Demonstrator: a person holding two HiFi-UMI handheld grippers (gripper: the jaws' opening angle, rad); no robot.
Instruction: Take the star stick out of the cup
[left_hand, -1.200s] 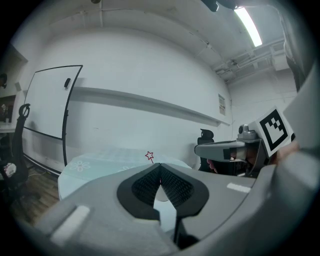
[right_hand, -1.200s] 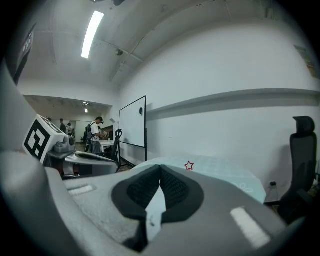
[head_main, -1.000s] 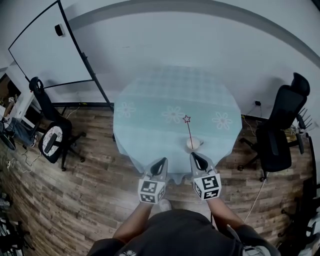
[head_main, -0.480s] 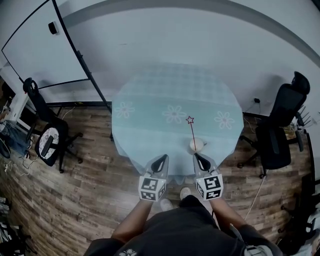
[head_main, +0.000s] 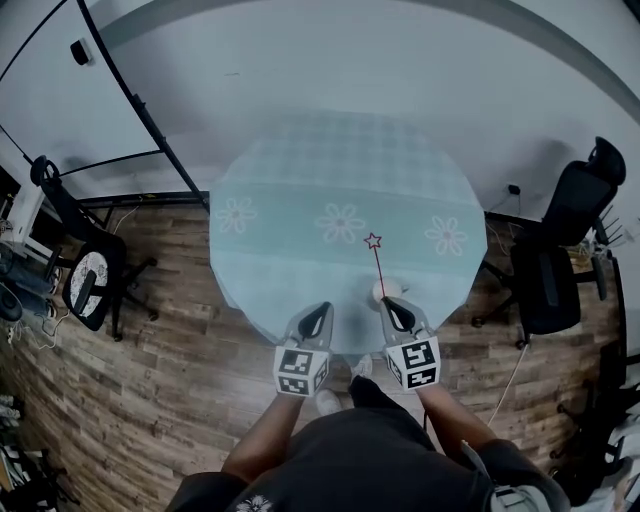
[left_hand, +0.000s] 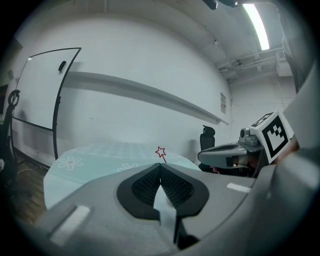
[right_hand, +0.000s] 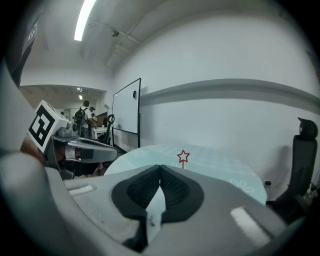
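Note:
A thin red stick topped with an outlined star (head_main: 373, 241) stands in a small white cup (head_main: 386, 290) near the front edge of a round table (head_main: 300, 260) with a pale blue flowered cloth. My right gripper (head_main: 389, 305) hovers just in front of the cup, shut and holding nothing. My left gripper (head_main: 319, 313) is level with it to the left, over the table's front edge, also shut and empty. The star (left_hand: 160, 151) shows above the closed jaws in the left gripper view, and the star (right_hand: 183, 156) does likewise in the right gripper view. The cup is hidden in both.
A whiteboard on a black stand (head_main: 70, 90) is at the back left. A black office chair (head_main: 560, 250) stands right of the table and another chair (head_main: 85, 280) left of it. The floor is wooden planks. People (right_hand: 82, 117) stand far off in the room.
The person has moved closer to the table. Both grippers now sit nearer the cup, the right one almost at it. The stick and cup have not moved.

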